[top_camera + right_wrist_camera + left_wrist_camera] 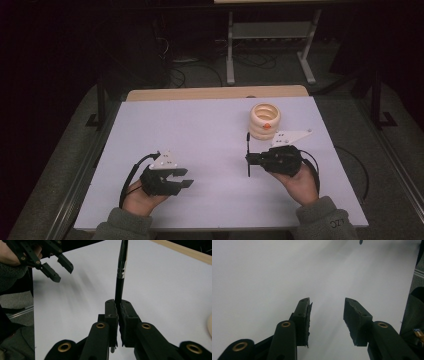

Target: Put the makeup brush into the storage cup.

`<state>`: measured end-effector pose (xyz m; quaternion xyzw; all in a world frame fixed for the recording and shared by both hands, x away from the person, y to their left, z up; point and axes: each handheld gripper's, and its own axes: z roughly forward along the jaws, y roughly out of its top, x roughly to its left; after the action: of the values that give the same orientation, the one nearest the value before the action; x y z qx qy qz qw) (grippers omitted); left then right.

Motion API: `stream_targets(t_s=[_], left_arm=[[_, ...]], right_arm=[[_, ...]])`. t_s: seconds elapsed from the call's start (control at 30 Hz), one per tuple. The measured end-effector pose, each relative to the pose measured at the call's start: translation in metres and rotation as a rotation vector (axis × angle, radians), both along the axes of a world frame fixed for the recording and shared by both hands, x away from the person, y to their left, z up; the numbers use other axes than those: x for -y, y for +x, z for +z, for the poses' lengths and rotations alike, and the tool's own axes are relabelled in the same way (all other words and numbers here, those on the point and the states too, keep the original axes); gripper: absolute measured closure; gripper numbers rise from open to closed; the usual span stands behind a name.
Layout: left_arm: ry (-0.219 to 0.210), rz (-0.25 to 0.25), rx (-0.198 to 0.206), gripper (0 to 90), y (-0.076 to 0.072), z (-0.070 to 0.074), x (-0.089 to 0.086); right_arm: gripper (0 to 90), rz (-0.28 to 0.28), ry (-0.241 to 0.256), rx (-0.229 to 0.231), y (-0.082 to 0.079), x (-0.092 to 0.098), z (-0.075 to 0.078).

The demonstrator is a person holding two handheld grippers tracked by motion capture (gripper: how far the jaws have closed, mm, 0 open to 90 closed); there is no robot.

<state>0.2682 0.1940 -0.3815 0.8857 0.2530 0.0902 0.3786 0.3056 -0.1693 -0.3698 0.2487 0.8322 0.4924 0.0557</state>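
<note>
Matt white table [210,130], pale wooden rings [264,120], glossy black pen [120,280] with metal band.

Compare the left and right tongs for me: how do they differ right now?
The left tongs stand open with nothing between them; the right tongs are shut on a black pen. In the high view the left tongs sit near the table's left front, the right tongs nearer the stacked rings. Both are black and hand-held.
</note>
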Motion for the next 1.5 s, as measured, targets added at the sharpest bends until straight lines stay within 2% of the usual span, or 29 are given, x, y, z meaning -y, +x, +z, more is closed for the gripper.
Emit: stream_targets(t_s=[0.17, 0.27, 0.4, 1.13, 1.5], left_arm=[[0.007, 0.013, 0.011, 53.5, -0.001, -0.002, -0.006], [-0.006, 0.033, 0.007, 51.9, -0.001, -0.004, -0.01], [-0.002, 0.032, 0.018, 51.2, 0.0, -0.003, -0.013], [-0.015, 0.067, 0.024, 46.9, 0.0, -0.003, -0.02], [-0.001, 0.061, 0.035, 45.1, 0.002, -0.004, -0.022]], right_arm=[[84.2, -0.016, 0.01, -0.015, 0.01, 0.008, 0.004], [84.2, -0.031, 0.004, -0.014, 0.015, 0.013, 0.01], [84.2, -0.044, -0.009, -0.019, 0.019, 0.016, 0.014], [84.2, -0.079, -0.042, 0.007, 0.043, 0.026, 0.045], [84.2, -0.098, -0.043, 0.027, 0.057, 0.027, 0.063]])
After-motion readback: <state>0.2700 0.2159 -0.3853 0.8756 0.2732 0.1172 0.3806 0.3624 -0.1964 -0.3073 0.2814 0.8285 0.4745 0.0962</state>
